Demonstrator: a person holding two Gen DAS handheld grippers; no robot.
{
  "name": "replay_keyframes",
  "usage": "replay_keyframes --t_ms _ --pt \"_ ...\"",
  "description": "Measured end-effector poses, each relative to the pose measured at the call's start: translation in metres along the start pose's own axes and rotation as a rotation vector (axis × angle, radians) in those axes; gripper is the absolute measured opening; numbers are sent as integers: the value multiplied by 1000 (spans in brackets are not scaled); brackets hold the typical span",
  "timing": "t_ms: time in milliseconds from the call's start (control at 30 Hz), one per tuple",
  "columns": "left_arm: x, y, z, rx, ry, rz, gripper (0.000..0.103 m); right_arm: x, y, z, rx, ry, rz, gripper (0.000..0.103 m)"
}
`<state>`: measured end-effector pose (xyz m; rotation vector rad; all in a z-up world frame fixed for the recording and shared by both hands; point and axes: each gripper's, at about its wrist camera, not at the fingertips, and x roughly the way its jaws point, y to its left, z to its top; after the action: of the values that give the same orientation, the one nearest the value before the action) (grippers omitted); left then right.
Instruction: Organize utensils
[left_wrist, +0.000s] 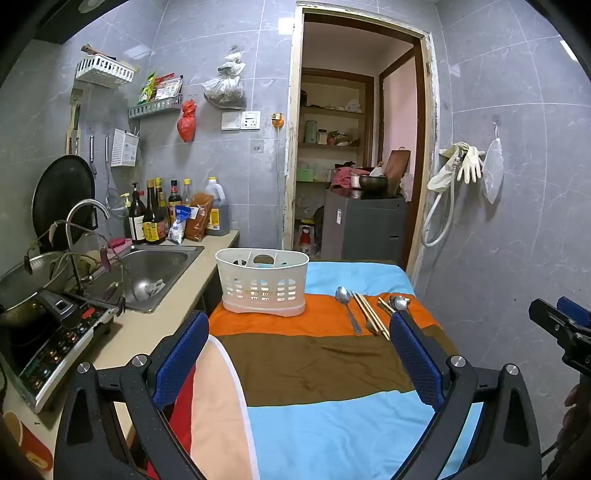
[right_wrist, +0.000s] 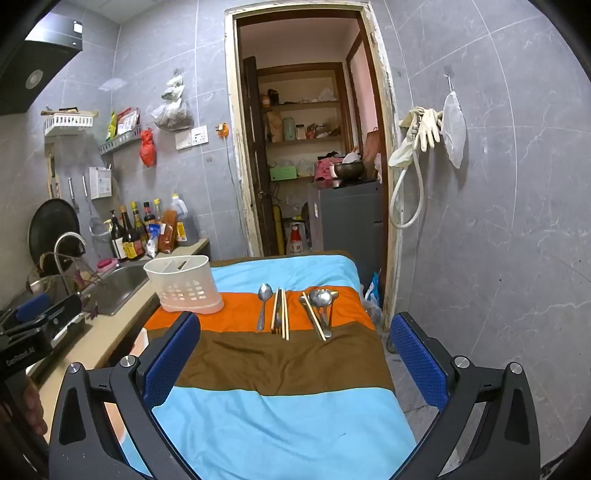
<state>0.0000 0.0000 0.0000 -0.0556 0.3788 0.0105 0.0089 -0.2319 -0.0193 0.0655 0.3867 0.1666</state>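
The surface (right_wrist: 280, 417) fills the lower middle of both views, draped in a soft cloth with wide bands of sky blue, brown and orange, creased a little across the brown band. Next in size is the white plastic caddy (right_wrist: 183, 284), an oval tub with slotted walls and inner dividers, which stands upright on the orange band at the left of centre in the right-wrist view, close to the edge by the steel sink (right_wrist: 118, 286). Both tools hang over the near blue band with nothing between their jaws: the right tool (right_wrist: 295, 365) is spread wide, its blue dimpled pads far apart, and the left tool (left_wrist: 299, 354) is spread just as wide. The utensils lie on the orange band, well apart from either tool, in two groups. In the middle of the right-wrist frame are a single steel spoon (right_wrist: 263, 301) and, just beside it, a pair of pale wooden chopsticks (right_wrist: 283, 314) with what looks like a fork among them. Further right is a heap of shiny spoons (right_wrist: 322, 301) with another chopstick pair crossing them. No utensil seems to be in the caddy yet, so the first pick is likely still ahead. Thin, smooth metal handles lying flat on soft fabric will be awkward, so I would take the lone spoon first, across its narrow handle, and avoid pinching cloth with it. The heap would best be taken one piece at a time, since polished spoons may slip.
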Motion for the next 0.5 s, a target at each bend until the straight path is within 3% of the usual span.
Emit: replay_keyframes --t_ms 500 --pt "-1 0 0 0 -3 -2 96 0 0 0 3 1 2 103"
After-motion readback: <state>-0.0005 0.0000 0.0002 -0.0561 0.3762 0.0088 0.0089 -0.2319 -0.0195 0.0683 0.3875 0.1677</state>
